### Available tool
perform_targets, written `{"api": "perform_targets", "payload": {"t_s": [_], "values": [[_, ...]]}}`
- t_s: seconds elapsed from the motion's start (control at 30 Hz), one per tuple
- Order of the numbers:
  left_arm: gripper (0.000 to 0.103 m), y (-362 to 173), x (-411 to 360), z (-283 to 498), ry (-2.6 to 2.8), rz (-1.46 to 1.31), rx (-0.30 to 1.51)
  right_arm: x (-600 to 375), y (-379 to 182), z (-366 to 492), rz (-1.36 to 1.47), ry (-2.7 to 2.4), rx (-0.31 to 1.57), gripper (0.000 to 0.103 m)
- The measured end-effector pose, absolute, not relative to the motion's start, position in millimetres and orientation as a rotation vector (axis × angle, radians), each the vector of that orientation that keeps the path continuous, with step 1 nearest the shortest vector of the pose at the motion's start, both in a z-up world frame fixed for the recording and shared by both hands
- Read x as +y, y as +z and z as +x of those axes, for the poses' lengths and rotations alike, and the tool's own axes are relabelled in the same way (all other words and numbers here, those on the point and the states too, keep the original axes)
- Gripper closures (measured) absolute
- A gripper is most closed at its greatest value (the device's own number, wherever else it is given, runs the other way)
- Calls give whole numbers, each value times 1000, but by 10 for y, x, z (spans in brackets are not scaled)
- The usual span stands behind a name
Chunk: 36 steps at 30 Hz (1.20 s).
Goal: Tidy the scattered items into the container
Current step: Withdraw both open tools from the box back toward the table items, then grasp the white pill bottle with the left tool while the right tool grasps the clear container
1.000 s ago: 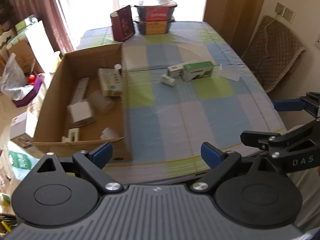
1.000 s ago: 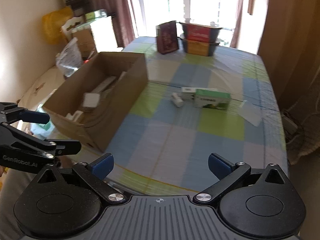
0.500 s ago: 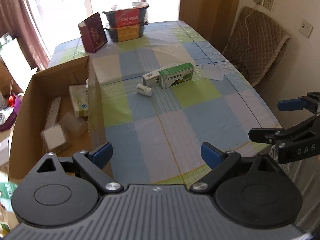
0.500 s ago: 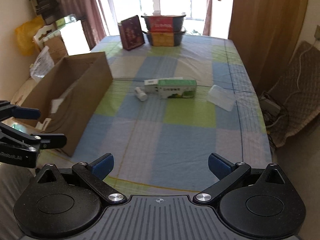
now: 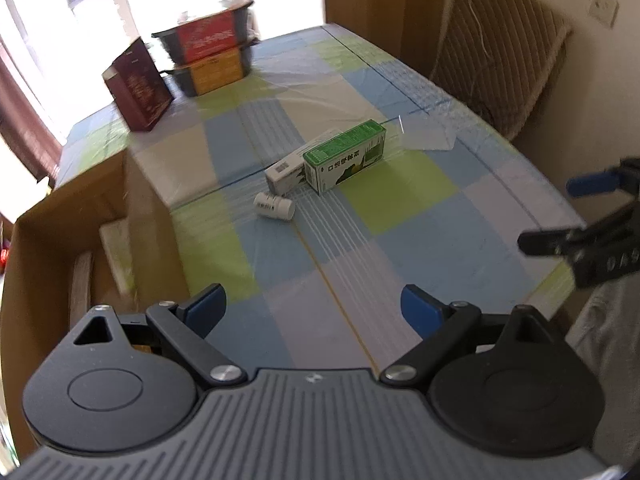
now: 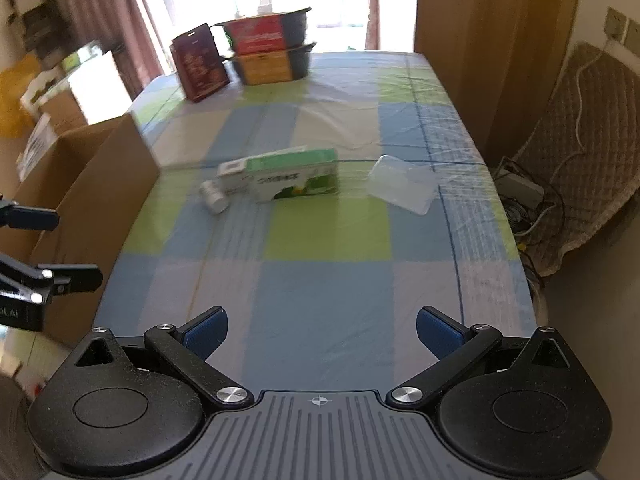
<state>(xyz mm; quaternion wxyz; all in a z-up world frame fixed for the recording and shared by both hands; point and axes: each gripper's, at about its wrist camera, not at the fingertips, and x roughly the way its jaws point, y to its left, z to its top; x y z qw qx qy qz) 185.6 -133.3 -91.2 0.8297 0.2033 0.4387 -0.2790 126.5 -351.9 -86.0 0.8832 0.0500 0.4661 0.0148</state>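
Left gripper [image 5: 312, 308]: fingers spread wide apart, nothing between them, held above the near end of the tabletop [image 5: 400, 216], which is covered with a blue, green and white checked cloth under clear plastic film. Right gripper [image 6: 322, 326]: fingers likewise spread wide and empty, above the near edge of the same tabletop. Each gripper shows at the edge of the other's view (left one at the left border of the right wrist view, right one at the right border of the left wrist view).

Container: an open brown cardboard box [image 5: 152, 216] stands at the left side of the tabletop. Its interior holds several pale cartons; details are blurred.

Items outside the container, near mid-tabletop:
- Green-and-white rectangular carton [image 5: 346, 156], lying on its long side.
- Smaller white carton [image 5: 286, 170], touching the green carton on its far-left side.
- Small white cylindrical bottle [image 5: 274, 206], lying on its side just beside the white carton, on the side nearer the cardboard box.
- Clear plastic tray [image 6: 402, 188], flat on the cloth to the right of the green carton, apart from it.

Far end of the tabletop: a dark red book-shaped box [image 6: 198, 62] stands upright beside two stacked dark pots [image 6: 270, 50] with red and orange labels.
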Motion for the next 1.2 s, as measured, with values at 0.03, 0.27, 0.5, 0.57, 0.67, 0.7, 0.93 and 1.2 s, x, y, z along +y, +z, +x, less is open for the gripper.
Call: {"api": "perform_targets", "payload": {"t_s": [0.03, 0.27, 0.5, 0.57, 0.67, 0.7, 0.93, 1.2], "values": [[11, -953, -1377, 1949, -606, 453, 933, -3578, -893, 1334, 118, 22, 970, 0], [16, -1268, -1689, 2668, -722, 584, 951, -3900, -1147, 1767, 156, -43, 988, 0], [22, -1684, -1962, 3354, -768, 673, 1048, -4098, -1374, 2023, 190, -63, 1012, 0], [22, -1796, -2011, 3489, -773, 692, 1079, -4130, -1452, 2066, 210, -64, 1034, 0], [30, -1935, -2056, 3611, -778, 714, 1107, -4178, -1529, 2114, 257, -56, 1055, 0], [31, -1970, -2064, 3634, -782, 717, 1114, -4190, -1535, 2128, 264, -53, 1055, 0], [52, -2188, -2125, 3756, -815, 726, 1152, -4261, -1555, 2304, 147, 18, 1011, 0], [62, -2122, -2034, 3694, -838, 708, 1157, -4356, -1563, 2596, -70, 180, 915, 0]]}}
